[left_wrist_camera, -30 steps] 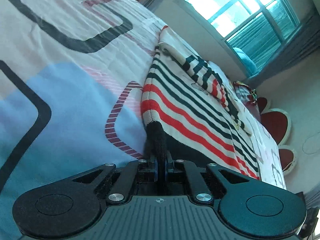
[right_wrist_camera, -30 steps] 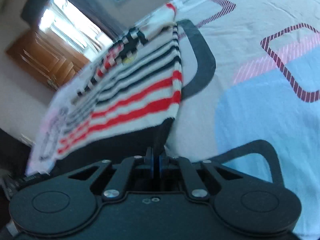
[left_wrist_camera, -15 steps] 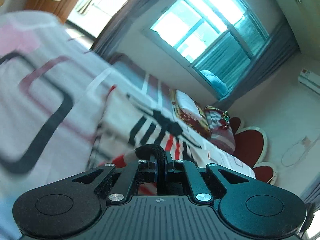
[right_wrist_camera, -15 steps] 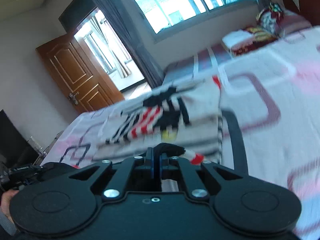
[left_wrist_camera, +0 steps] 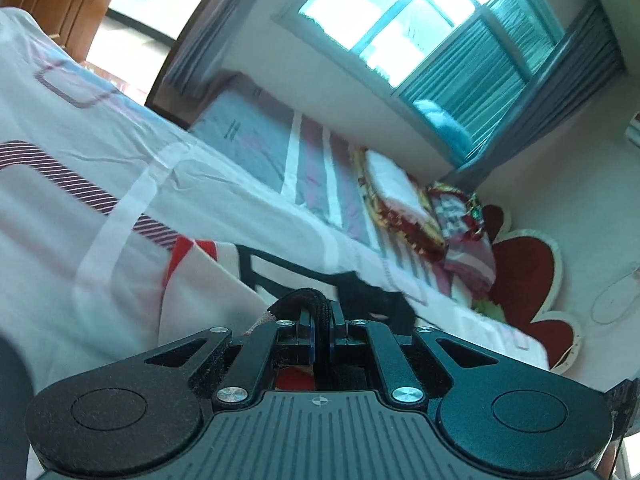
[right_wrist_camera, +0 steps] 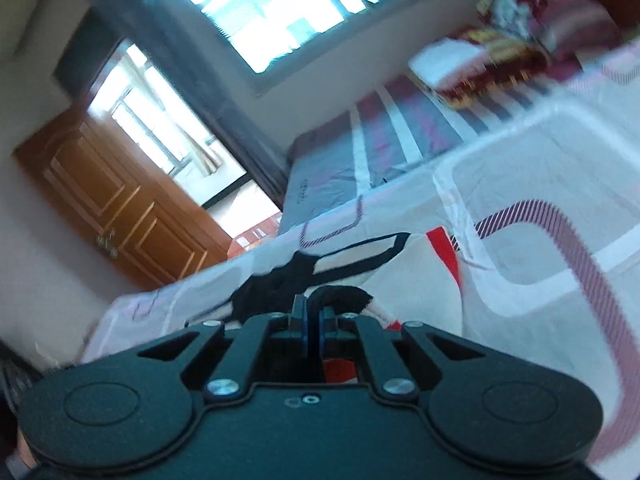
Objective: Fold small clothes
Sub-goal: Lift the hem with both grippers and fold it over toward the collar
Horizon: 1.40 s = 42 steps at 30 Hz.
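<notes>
Nearest the lens in the left wrist view, the left gripper (left_wrist_camera: 322, 322) has its jaws pressed together on the dark ribbed hem of the small striped garment (left_wrist_camera: 208, 280), a loop of black knit bulging out above the pads; the right gripper (right_wrist_camera: 313, 316) is clamped the same way on the hem's other corner, with a red stripe of the cloth showing under its linkage. The garment hangs from these two pinches, its pale body with the red trim and black bands stretching forward onto the patterned bedsheet (left_wrist_camera: 60, 184), so it is partly lifted and partly lying on the bed. The main risk, as I judge it, is that the thick hem slides out of one pinch while the cloth is carried over, which would let that side drop and leave a skewed fold; pulling the two corners unevenly could also drag the lower layer and wrinkle it, and blur in both views suggests a quick sweep that makes this likelier. Both tools point gently downward over the bed, side by side, aimed toward the far end. Beyond the garment lie the red-and-white pillows (left_wrist_camera: 404, 208), a red heart-shaped headboard (left_wrist_camera: 524, 280), then the wall, grey curtains and bright window (left_wrist_camera: 400, 28), with a wooden door (right_wrist_camera: 120, 200) off to one side.
</notes>
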Each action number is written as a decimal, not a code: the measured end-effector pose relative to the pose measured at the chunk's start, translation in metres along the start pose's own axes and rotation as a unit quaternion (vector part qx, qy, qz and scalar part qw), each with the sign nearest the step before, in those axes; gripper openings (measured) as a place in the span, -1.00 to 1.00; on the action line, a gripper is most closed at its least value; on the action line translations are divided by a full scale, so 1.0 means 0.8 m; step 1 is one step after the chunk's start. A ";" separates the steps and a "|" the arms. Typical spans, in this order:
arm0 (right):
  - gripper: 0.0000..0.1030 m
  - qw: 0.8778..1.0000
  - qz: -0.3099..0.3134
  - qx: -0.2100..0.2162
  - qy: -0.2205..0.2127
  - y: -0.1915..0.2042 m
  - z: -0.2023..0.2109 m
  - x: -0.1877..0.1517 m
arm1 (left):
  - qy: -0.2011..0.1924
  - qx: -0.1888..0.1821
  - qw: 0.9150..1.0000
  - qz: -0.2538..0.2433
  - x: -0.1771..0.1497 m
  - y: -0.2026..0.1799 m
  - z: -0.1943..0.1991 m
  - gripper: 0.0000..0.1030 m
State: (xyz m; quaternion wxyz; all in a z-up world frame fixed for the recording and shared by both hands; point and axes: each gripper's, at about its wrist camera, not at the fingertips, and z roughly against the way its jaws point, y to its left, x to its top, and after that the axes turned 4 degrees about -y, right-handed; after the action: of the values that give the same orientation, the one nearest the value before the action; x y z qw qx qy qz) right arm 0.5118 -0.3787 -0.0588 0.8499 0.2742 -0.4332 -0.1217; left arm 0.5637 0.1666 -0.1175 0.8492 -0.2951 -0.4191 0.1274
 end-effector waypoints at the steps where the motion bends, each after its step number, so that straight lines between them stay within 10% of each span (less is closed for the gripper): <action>1: -0.90 1.000 -0.010 -0.002 0.001 -0.007 -0.015 0.003 | 0.008 0.003 1.000 0.000 0.002 0.005 -0.019 -0.89; 6: -0.83 0.999 -0.033 -0.022 0.023 -0.040 -0.094 0.004 | 0.018 -0.013 1.000 0.004 0.000 0.033 -0.079 -0.87; 8: -0.46 0.998 -0.043 -0.039 0.028 -0.050 -0.118 0.001 | 0.001 -0.034 0.999 0.031 -0.007 0.046 -0.087 -0.73; 10: 0.32 0.998 -0.042 -0.045 0.003 -0.055 -0.123 -0.002 | -0.024 -0.041 0.998 0.035 -0.015 0.050 -0.090 0.11; 13: 0.46 0.998 -0.048 -0.036 -0.036 -0.059 -0.120 -0.001 | -0.063 -0.014 0.998 0.022 -0.017 0.047 -0.091 0.70; 20: 0.35 0.997 0.002 -0.028 -0.069 -0.054 -0.102 0.008 | -0.002 0.013 0.997 -0.080 -0.010 0.024 -0.105 0.56; 27: 0.18 0.979 0.194 -0.062 0.001 -0.009 -0.133 -0.008 | 0.036 0.056 0.987 -0.145 -0.018 0.001 -0.113 -0.36; 31: -0.38 0.960 0.250 -0.119 0.040 0.009 -0.166 -0.026 | 0.021 0.070 0.980 -0.182 -0.022 -0.012 -0.111 -0.79; 33: -0.85 0.949 0.283 -0.133 0.036 0.023 -0.172 -0.032 | -0.010 0.071 0.981 -0.181 -0.025 -0.014 -0.098 -0.89; 38: -0.87 0.947 0.284 -0.150 -0.030 0.034 -0.152 -0.031 | -0.098 0.089 0.977 -0.164 -0.030 -0.018 -0.063 -0.89; 42: -0.87 0.943 0.276 -0.180 -0.045 0.021 -0.160 -0.030 | -0.038 0.145 0.973 -0.178 -0.038 -0.012 -0.103 -0.89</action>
State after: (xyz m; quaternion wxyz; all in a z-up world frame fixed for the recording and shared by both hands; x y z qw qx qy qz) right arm 0.5994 -0.3078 -0.1259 0.8652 -0.0193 -0.5003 0.0296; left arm 0.6095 0.1124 -0.1701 0.8756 -0.0848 -0.4734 0.0449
